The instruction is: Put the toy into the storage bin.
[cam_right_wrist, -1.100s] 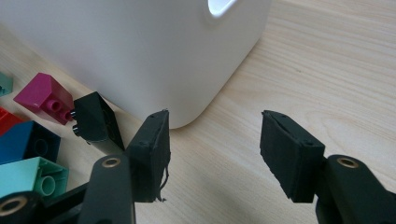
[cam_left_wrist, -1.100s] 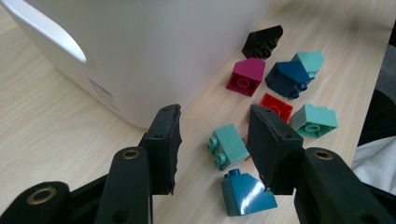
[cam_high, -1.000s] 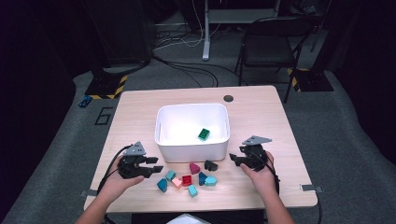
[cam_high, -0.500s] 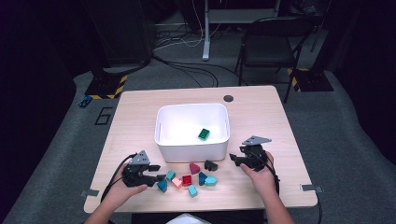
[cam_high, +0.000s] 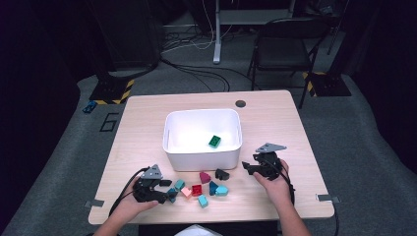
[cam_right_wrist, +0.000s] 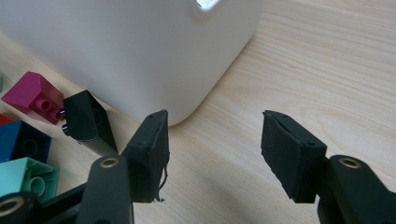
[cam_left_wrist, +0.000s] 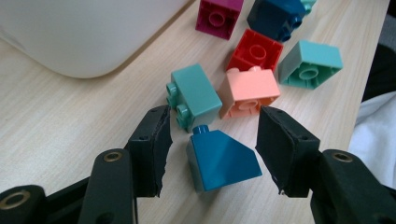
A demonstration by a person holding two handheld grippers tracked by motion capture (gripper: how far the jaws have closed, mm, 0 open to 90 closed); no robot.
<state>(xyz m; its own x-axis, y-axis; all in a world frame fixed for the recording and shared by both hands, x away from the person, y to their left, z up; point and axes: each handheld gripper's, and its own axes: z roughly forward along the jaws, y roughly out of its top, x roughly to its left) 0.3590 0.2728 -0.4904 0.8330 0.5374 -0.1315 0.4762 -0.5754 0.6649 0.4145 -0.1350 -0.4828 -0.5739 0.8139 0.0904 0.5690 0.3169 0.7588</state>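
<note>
My left gripper is low over the table, open, with a dark blue sloped brick lying between its jaws; the pads stand clear of it. Its jaws have just been opening. In the high view the left gripper sits at the left end of a cluster of loose bricks. A teal brick and a salmon brick lie just beyond the blue one. My right gripper rests right of the white bin, open, with only bare table between its jaws.
A green brick lies inside the bin. Red, magenta and other blue and teal bricks lie in front of the bin. A black brick sits by the bin's near right corner. The table's front edge is close behind both hands.
My left gripper has come down and toward the table's near edge, to the left end of the brick cluster. The right gripper has stayed where it was.
</note>
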